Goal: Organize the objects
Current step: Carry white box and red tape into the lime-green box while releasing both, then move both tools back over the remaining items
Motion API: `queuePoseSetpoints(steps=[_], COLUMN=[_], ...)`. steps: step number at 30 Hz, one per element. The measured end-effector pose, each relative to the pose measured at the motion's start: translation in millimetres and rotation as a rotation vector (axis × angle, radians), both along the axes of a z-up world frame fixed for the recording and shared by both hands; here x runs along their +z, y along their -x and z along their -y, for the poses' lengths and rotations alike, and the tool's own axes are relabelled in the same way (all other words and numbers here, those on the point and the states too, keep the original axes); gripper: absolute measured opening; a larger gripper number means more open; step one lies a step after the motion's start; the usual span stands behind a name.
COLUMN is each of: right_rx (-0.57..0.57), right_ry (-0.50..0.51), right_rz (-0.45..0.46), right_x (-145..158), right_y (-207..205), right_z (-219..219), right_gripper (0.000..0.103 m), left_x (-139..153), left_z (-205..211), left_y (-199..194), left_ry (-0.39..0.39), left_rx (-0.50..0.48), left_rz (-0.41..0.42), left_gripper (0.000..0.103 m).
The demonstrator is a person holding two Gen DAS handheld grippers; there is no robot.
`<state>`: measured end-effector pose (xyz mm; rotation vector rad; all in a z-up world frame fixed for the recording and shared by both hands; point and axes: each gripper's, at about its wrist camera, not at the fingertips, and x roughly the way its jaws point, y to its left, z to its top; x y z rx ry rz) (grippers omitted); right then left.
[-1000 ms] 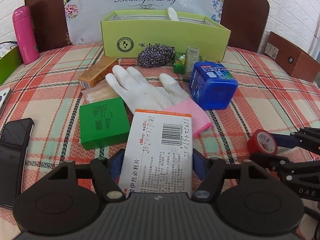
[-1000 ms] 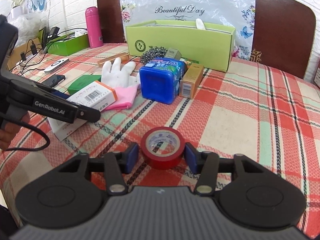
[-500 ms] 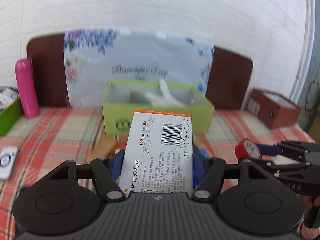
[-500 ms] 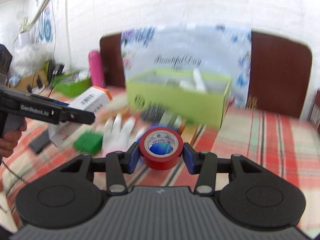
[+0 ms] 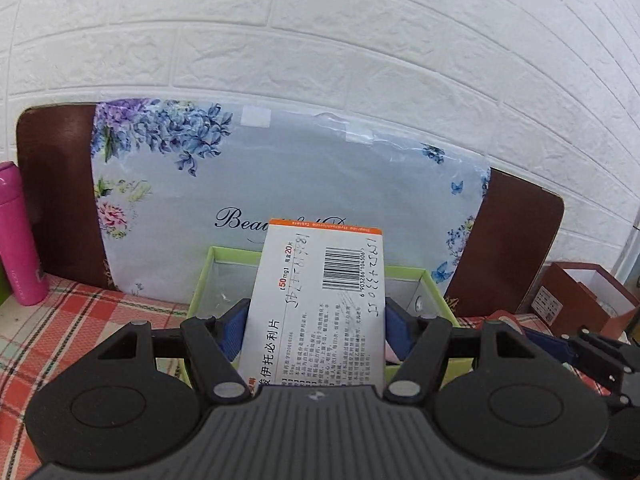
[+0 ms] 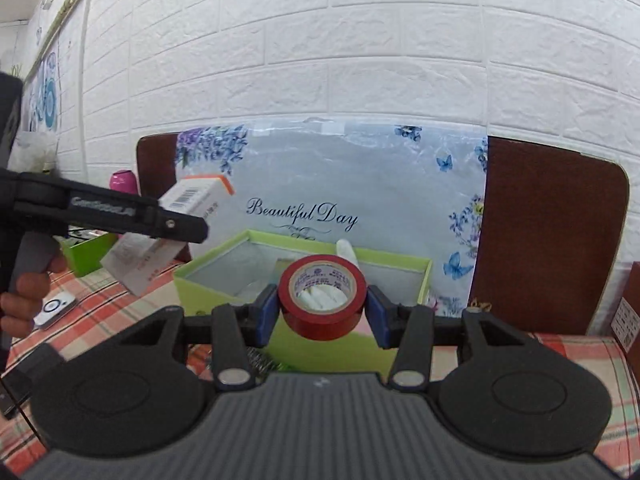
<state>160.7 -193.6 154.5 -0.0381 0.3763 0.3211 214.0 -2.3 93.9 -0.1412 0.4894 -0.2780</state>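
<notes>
My left gripper (image 5: 316, 330) is shut on a white medicine box (image 5: 320, 300) with an orange end and a barcode, held up in the air in front of the open lime-green box (image 5: 204, 280). In the right wrist view the same medicine box (image 6: 172, 228) hangs left of the lime-green box (image 6: 208, 292), gripped by the left gripper (image 6: 188, 228). My right gripper (image 6: 322, 308) is shut on a red tape roll (image 6: 322, 296), raised just before the green box's near wall. A white glove finger (image 6: 346, 250) sticks up inside that box.
A floral "Beautiful Day" bag (image 6: 320, 184) leans on a brown headboard (image 6: 548, 236) behind the box. A pink bottle (image 5: 20, 240) stands at the left, a brown box (image 5: 580, 300) at the right. A hand (image 6: 24, 300) holds the left gripper. A phone (image 6: 24, 372) lies on the plaid cloth.
Both grippers have lifted off the plaid cloth and advanced toward the green box, carrying the medicine box and the tape roll. The items on the cloth have dropped out of view.
</notes>
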Motion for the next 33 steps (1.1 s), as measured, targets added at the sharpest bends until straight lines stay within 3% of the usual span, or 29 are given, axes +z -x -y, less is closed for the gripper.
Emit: queuePoseSetpoints(steps=[5,14,16,17,19,24,28,33], right_rx=[-0.025,-0.059,-0.055,-0.048,-0.040,-0.045,-0.070,-0.089], right_ry=[0.023,0.069,0.076,0.076,0.085,0.109,0.088,0.034], right_rz=[-0.007,-0.052,-0.057,-0.057,-0.058,-0.022,0.013,0.072], right_x=[-8.1,-41.7,-50.6,-55.1,-62.9,-67.1,-50.8,-22.4], right_y=[-42.6,-95.9,-103.8,-106.3,-110.1,-95.5,-75.7,-38.5], right_z=[-2.8,-3.9,-6.4,-7.6,-9.8,-10.6,-4.0,12.1], right_gripper=[0.046,0.046,0.046,0.049,0.076,0.088,0.098,0.102], left_x=[-4.0,-34.7,-43.7,-46.9,-51.1,-41.5,-22.9,-6.2], left_z=[18.2,43.4,46.1,47.8,46.6,29.4,22.0,15.3], left_y=[-43.2,-90.6,-94.3,-95.4,-92.1,-68.7,-42.7,1.5], left_ry=[0.067,0.064,0.042,0.012,-0.019,0.015,0.007,-0.005], left_rx=[-0.015,-0.026,-0.027,-0.020,-0.016,-0.022,0.008,0.044], left_rz=[-0.029,-0.040,-0.023,-0.029,-0.030,-0.018,-0.025,-0.013], left_gripper=[0.071,0.071,0.087,0.089,0.089,0.089,0.089,0.089])
